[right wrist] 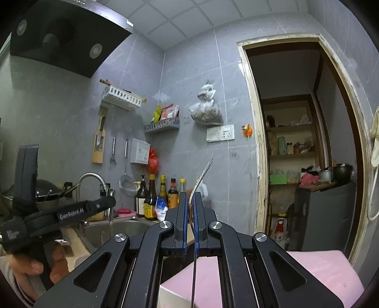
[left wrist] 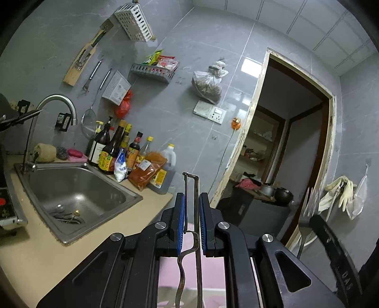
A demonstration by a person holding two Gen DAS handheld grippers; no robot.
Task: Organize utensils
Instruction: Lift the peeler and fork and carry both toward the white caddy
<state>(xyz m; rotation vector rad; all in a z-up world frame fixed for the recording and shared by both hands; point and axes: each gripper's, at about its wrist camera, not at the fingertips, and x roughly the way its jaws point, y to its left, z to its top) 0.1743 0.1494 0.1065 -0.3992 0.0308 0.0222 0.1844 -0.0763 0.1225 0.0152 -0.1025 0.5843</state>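
In the left wrist view my left gripper (left wrist: 191, 196) is shut on a thin metal peeler (left wrist: 191, 184). Its serrated frame sticks out past the blue pads (left wrist: 181, 213) and its wavy handle runs back under the jaws. My right gripper (right wrist: 188, 196) is shut on a metal fork (right wrist: 201, 177), seen edge-on, with the tines curving up and to the right. From the left wrist the same fork (left wrist: 305, 213) shows at the right, tines up, in the right gripper (left wrist: 313, 221). The left gripper (right wrist: 109, 202) shows at the left of the right wrist view, held by a hand (right wrist: 35, 265).
A steel sink (left wrist: 42, 203) with a faucet (left wrist: 56, 99) sits in the beige counter (left wrist: 47, 255). Sauce bottles (left wrist: 111, 151) line the wall. White and grey racks (left wrist: 135, 21) hang above. A doorway (right wrist: 296, 142) opens at the right. A pink surface (right wrist: 319, 272) lies below.
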